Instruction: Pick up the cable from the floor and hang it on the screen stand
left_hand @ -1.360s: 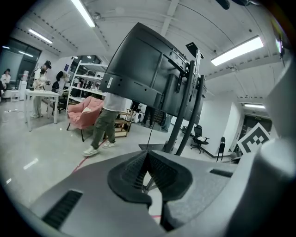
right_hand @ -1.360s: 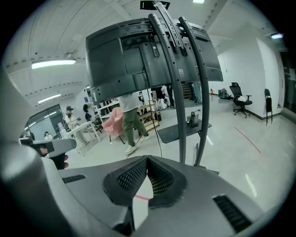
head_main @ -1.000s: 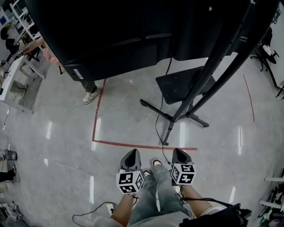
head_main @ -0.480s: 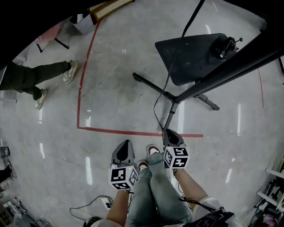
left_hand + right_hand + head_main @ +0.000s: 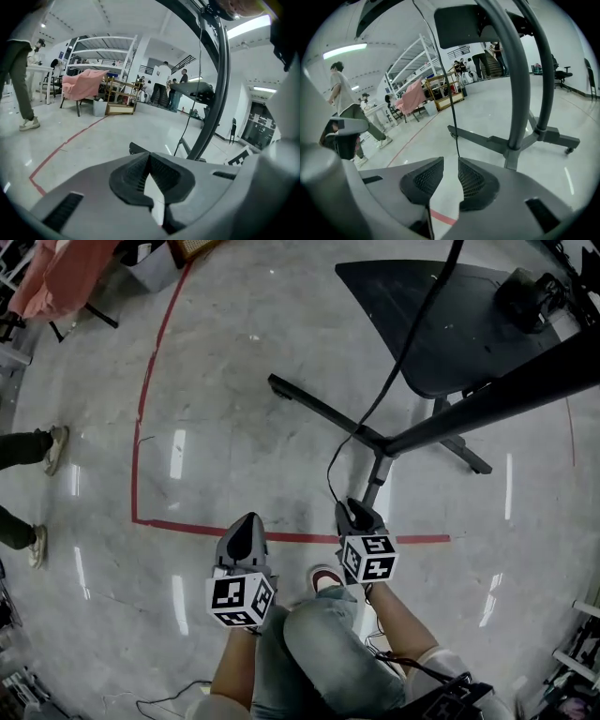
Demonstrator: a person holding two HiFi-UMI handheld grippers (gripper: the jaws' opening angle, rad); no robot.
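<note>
A thin black cable (image 5: 330,474) drops from the screen stand (image 5: 487,409) and curves down to the floor beside the stand's leg (image 5: 323,413). My right gripper (image 5: 349,508) is low at that curve. In the right gripper view the cable (image 5: 453,119) runs down to the tip of the right-hand jaw, and the right gripper (image 5: 450,161) has its jaws a narrow gap apart with nothing clamped. My left gripper (image 5: 247,519) hovers to the left over bare floor. In the left gripper view my left gripper (image 5: 150,154) is shut and empty, with the stand's pole (image 5: 218,108) ahead of it.
A black base plate (image 5: 441,324) lies behind the stand legs. Red floor tape (image 5: 187,526) runs under both grippers. A bystander's shoe (image 5: 54,446) is at far left, pink fabric (image 5: 56,277) at top left. My knees (image 5: 328,634) fill the bottom. Another loose cable (image 5: 169,701) lies bottom left.
The view has dropped lower and closer to the stand's legs. Both grippers moved forward, the right one up to the cable's curve by the leg. The bystander's feet shifted left.
</note>
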